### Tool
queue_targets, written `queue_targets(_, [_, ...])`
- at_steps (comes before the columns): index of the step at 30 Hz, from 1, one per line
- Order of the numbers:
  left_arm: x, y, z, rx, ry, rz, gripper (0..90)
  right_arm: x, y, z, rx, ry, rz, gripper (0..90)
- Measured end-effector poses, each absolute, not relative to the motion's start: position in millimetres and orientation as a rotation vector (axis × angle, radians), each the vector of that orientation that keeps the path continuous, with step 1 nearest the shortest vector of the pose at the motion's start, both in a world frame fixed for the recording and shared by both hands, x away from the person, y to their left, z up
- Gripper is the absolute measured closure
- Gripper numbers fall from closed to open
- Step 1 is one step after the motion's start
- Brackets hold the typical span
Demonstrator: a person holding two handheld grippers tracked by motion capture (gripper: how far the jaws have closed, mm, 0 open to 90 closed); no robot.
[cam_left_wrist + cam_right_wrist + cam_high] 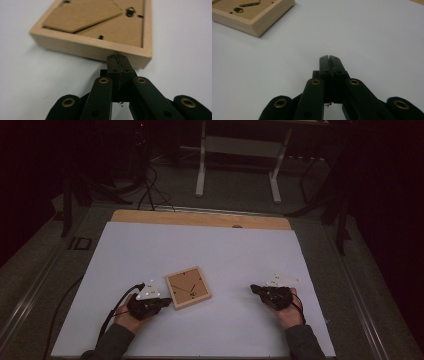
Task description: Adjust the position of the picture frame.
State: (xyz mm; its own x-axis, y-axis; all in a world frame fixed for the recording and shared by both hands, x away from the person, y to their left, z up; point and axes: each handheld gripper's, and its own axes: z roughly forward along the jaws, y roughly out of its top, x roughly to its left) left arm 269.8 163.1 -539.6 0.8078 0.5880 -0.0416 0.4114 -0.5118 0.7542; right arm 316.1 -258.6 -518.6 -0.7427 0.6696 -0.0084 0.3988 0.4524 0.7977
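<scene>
A light wooden picture frame (188, 287) lies back side up on the white table cover (210, 255), its brown backing board and small hanger facing up. My left gripper (165, 301) sits just left of the frame, jaws shut with nothing between them. In the left gripper view the shut tips (117, 58) almost touch the near wooden edge of the frame (95, 46). My right gripper (256, 288) rests to the right of the frame, apart from it, also shut and holding nothing. In the right gripper view its tips (329, 59) lie over bare cover, the frame's corner (265, 18) at upper left.
The cover lies on a wooden tabletop whose far edge (200, 218) shows as a tan strip. Beyond it on the dark floor stand a white table stand (239, 160) and black cables (150, 187). A cable (117, 305) trails from my left gripper.
</scene>
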Motion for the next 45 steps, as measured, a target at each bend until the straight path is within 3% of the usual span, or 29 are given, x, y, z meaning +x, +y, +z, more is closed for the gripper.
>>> queue_targets(32, [283,60,-544,2.2,0.602,0.248,90.0,315,-260,-518,0.91,2.383,1.193,89.1])
queue_targets(45, [292,108,-519,2.089,0.707,0.362,90.0,314,-253,-520,0.903,2.4,1.183,88.1])
